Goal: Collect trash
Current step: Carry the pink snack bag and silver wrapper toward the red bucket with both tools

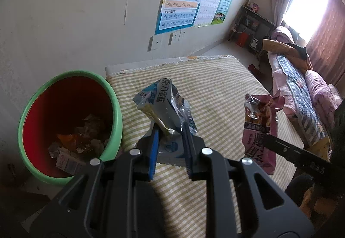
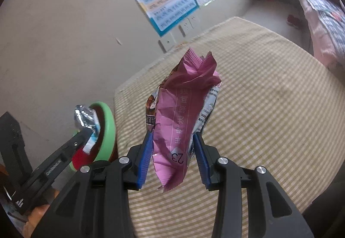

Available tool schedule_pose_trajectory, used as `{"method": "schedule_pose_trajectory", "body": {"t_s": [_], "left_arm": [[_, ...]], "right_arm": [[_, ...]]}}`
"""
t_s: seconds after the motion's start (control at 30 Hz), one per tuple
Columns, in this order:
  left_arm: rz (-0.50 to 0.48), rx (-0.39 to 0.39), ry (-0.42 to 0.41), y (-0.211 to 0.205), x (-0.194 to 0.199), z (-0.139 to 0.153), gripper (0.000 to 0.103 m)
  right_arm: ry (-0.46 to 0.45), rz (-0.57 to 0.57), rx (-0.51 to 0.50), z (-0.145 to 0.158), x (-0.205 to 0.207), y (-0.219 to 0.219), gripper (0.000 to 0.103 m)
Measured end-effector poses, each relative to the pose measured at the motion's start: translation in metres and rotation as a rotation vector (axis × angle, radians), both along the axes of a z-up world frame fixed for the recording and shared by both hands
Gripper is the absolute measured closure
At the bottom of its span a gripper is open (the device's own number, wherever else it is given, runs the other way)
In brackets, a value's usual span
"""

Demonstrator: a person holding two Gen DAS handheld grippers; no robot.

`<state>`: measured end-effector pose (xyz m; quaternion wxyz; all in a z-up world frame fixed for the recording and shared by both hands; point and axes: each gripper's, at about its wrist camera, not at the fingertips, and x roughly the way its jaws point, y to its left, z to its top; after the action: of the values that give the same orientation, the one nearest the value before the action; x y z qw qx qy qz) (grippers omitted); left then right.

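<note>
1. Blue pads of my left gripper [image 1: 171, 130] are pinched together on a crumpled blue-and-silver wrapper [image 1: 160, 100], which sticks up and away from the fingertips above the striped cloth [image 1: 215, 95].
2. My right gripper [image 2: 173, 141] is clamped on a pink snack bag [image 2: 183, 108]; its long axis runs straight out along the fingers, clear of the cloth.
3. In the left wrist view, the green-rimmed bin [image 1: 64, 126] sits just off the cloth's edge, to the left of the left gripper and below it, with trash already inside.
4. I judge the left hand the nearer one: the blue wrapper needs only a short carry leftward, while the pink bag must cross the table's width first.
</note>
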<state>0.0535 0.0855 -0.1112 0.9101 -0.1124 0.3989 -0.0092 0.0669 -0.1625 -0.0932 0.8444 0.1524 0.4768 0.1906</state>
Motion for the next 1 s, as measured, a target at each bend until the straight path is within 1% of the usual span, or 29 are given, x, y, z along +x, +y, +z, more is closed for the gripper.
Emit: {"method": "schedule_pose_trajectory", "body": {"t_s": [0.27, 0.4, 0.73, 1.0], "left_arm": [[0.019, -0.01, -0.01, 0.01, -0.001, 0.004, 0.083], [0.048, -0.024, -0.013, 0.022, -0.001, 0.006, 0.083], [0.155, -0.035, -0.007, 0.063, -0.001, 0.004, 0.083], [0.234, -0.042, 0.006, 0.098, -0.004, -0.001, 0.083]], "right_arm": [[-0.03, 0.034, -0.026, 0.011, -0.011, 0.013, 0.065], [-0.033, 0.053, -0.035, 0.013, -0.01, 0.023, 0.065], [-0.04, 0.13, -0.047, 0.015, -0.011, 0.051, 0.065], [-0.053, 0.227, -0.06, 0.015, -0.009, 0.09, 0.065]]}}
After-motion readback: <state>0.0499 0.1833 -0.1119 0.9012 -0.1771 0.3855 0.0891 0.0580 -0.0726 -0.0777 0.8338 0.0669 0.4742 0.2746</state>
